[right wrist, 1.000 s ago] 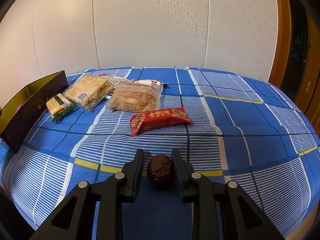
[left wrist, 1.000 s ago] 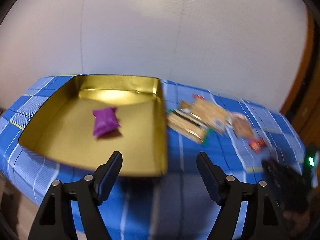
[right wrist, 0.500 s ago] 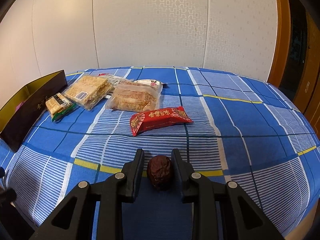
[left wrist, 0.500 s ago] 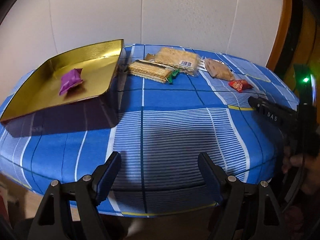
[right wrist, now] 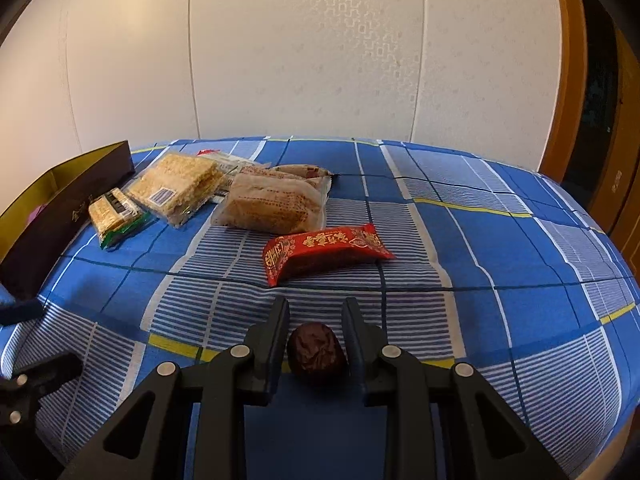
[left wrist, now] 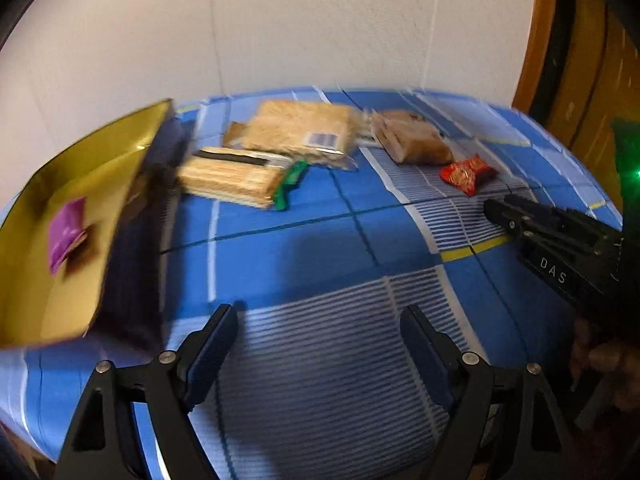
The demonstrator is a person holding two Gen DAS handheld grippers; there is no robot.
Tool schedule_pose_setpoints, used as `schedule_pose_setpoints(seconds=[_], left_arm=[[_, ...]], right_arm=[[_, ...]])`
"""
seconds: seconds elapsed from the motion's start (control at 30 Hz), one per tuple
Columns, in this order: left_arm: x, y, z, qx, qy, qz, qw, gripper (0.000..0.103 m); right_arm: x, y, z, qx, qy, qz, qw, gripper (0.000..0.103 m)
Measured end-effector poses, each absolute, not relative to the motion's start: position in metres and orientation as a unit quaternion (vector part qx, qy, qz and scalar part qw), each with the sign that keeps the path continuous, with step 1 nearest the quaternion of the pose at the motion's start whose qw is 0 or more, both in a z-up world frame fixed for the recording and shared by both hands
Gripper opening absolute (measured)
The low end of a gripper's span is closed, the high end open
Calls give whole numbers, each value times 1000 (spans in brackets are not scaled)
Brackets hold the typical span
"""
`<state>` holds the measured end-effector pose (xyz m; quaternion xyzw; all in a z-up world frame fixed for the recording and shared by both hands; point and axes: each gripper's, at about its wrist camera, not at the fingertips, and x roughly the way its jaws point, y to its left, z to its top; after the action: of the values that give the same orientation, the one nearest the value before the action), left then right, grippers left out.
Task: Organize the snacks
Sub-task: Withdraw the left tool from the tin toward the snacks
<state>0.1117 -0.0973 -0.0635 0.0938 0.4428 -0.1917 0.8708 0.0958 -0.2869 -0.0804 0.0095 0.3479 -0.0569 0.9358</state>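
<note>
My right gripper (right wrist: 316, 312) is closed around a dark red wrinkled date (right wrist: 317, 354), low over the blue checked cloth; in the left wrist view the gripper shows at the right (left wrist: 490, 208). A red snack packet (right wrist: 326, 251) lies just ahead of it. Further back lie a brown cake packet (right wrist: 272, 204), a large crispy rice packet (right wrist: 178, 186) and a green-edged cracker packet (right wrist: 114, 214). My left gripper (left wrist: 316, 330) is open and empty above the cloth. The gold tray (left wrist: 48, 292) at the left holds a purple packet (left wrist: 66, 228).
The dark outer wall of the tray (right wrist: 60, 208) stands at the table's left. A white panelled wall (right wrist: 304, 52) is behind the table, and a wooden door frame (right wrist: 560, 80) at the right. The table's front edge is close below both grippers.
My left gripper has swung away from the tray toward the right and forward, over the open cloth. The right gripper has stayed still, holding the date.
</note>
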Motion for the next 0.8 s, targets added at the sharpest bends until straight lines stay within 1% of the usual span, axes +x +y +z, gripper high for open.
schedule_pose_setpoints(seconds=[0.13, 0.2, 0.27, 0.37, 0.43, 0.53, 0.57, 0.63, 0.67, 0.7, 0.8], left_arm=[[116, -108, -56, 122, 457, -201, 858, 84], [113, -109, -56, 125, 457, -200, 858, 84], [110, -111, -61, 126, 458, -197, 858, 84], [102, -107, -66, 104, 434, -196, 873, 85], [96, -106, -66, 105, 417, -189, 883, 85], [88, -100, -62, 90, 412, -185, 888, 85], [84, -96, -59, 85, 404, -186, 891, 85], [81, -94, -56, 90, 392, -178, 898, 85], [80, -92, -55, 89, 390, -175, 900, 85], [80, -90, -54, 89, 389, -170, 901, 85], [79, -82, -50, 78, 385, -169, 904, 85]], right_arm=[[112, -290, -74, 25, 398, -59, 915, 26], [114, -291, -74, 26, 404, -60, 913, 25], [115, -292, -75, 22, 396, -57, 916, 24], [111, -292, -79, 29, 371, -63, 926, 24], [106, -291, -81, 30, 353, -69, 933, 22], [97, -291, -82, 46, 345, -72, 935, 22], [96, -291, -82, 50, 344, -72, 935, 25], [96, -288, -82, 46, 337, -70, 938, 28], [95, -287, -83, 45, 334, -70, 939, 32], [94, -286, -83, 49, 333, -64, 939, 39], [93, -287, -80, 60, 343, -56, 936, 42]])
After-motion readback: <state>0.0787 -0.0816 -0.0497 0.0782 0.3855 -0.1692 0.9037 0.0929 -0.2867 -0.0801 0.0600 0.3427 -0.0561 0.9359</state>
